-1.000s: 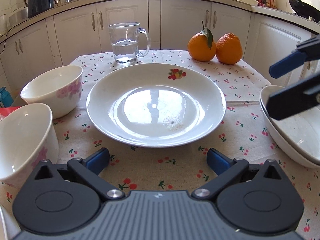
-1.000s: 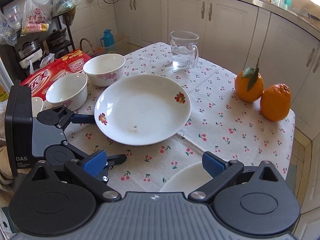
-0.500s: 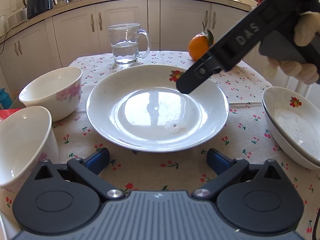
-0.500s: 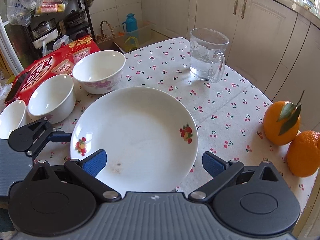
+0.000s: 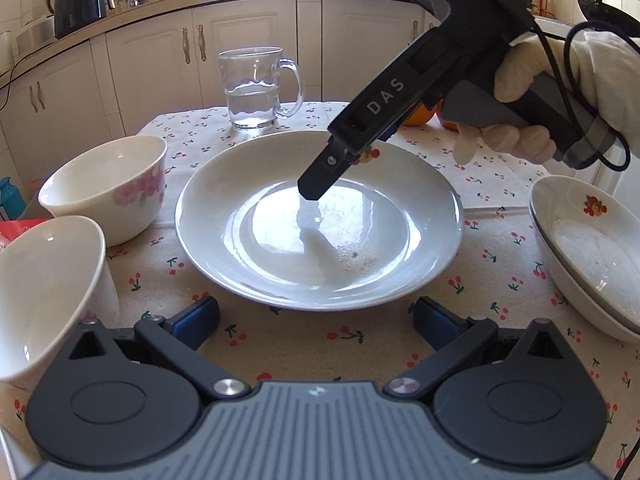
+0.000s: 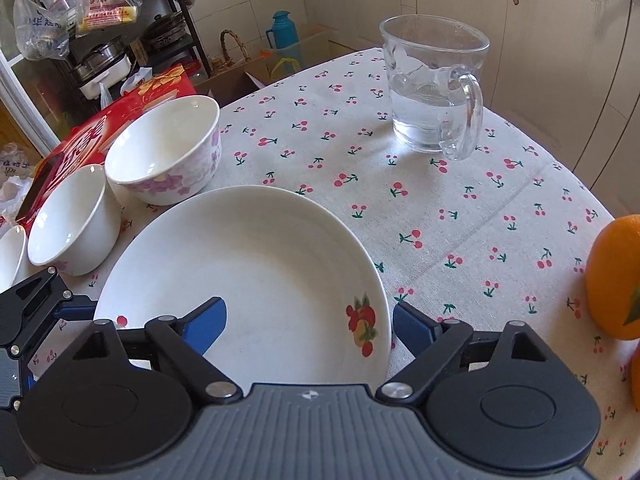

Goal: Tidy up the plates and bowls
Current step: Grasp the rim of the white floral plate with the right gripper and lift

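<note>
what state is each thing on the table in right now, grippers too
large plate: upright on the cloth, empty, rim between the right gripper's fingers
right gripper: jaws closing, pads not yet pressing the rim
left gripper: open, nothing between its fingers
glass mug: upright, partly filled with water
flowered bowl: upright, empty
plain bowl: upright, empty
stacked plates: nested, top one empty

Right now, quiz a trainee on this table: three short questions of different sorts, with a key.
1. True or false: the glass mug is empty.
2. What lies between the right tool's fingers? A a bowl; B the large plate's rim; C the mug.
3. Which fruit sits on the tablecloth?
Key: 1 false, it holds water. 2 B; the jaws are closing around the rim, not yet pressing it. 3 oranges.
</note>
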The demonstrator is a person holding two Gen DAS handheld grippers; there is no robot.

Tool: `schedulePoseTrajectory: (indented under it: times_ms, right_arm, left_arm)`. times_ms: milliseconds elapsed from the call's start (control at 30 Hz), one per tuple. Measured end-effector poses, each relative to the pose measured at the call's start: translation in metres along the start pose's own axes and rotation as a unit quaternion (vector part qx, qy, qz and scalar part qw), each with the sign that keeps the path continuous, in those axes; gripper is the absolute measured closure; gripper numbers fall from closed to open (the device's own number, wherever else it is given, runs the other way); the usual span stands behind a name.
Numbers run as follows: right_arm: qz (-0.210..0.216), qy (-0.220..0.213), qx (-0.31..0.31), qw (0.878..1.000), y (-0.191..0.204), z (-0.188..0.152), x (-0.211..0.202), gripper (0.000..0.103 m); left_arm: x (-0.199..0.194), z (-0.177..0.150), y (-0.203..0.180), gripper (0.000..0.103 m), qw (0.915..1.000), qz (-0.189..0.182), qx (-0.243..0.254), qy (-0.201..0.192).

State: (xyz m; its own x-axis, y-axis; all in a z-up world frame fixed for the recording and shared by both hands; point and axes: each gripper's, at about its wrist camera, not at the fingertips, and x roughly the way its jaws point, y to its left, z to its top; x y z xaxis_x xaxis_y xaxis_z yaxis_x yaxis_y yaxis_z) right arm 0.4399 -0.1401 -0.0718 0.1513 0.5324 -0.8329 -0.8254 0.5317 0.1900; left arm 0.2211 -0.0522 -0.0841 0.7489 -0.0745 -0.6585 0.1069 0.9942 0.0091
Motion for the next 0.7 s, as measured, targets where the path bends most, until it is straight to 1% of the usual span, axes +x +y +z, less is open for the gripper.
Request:
schedulePoseTrajectory:
  times_ms: [67, 133, 167, 200, 300, 433, 700]
  right_arm:
    - [0.011, 0.002, -0.004, 1.0, -0.002, 0.002, 0.003, 0.015]
    - [0.021, 0.0, -0.006, 1.0, -0.005, 0.006, 0.005, 0.015]
    - [0.026, 0.0, -0.005, 1.0, -0.006, 0.007, 0.006, 0.017]
    - [0.034, 0.0, -0.004, 0.999, -0.008, 0.009, 0.007, 0.017]
    - [0.048, 0.003, -0.006, 0.999, -0.012, 0.016, 0.009, 0.022]
    - [0.062, 0.007, -0.01, 0.998, -0.015, 0.022, 0.011, 0.025]
    - [0.073, 0.018, -0.016, 0.997, -0.017, 0.025, 0.011, 0.025]
  left_arm:
    - [-0.001, 0.0, 0.0, 0.002, 1.0, -0.002, 0.001, -0.002]
    - [-0.003, -0.001, 0.0, 0.009, 1.0, -0.004, 0.002, -0.006]
    - [-0.004, -0.001, 0.001, 0.011, 0.9999, -0.007, 0.003, -0.008]
    - [-0.005, 0.0, 0.001, 0.016, 0.9999, -0.008, 0.005, -0.009]
    - [-0.006, -0.001, 0.002, 0.016, 0.9999, -0.01, 0.005, -0.01]
    - [-0.007, -0.002, 0.002, 0.015, 0.9999, -0.011, 0.006, -0.011]
    - [-0.007, -0.001, 0.002, 0.014, 0.9997, -0.01, 0.019, -0.013]
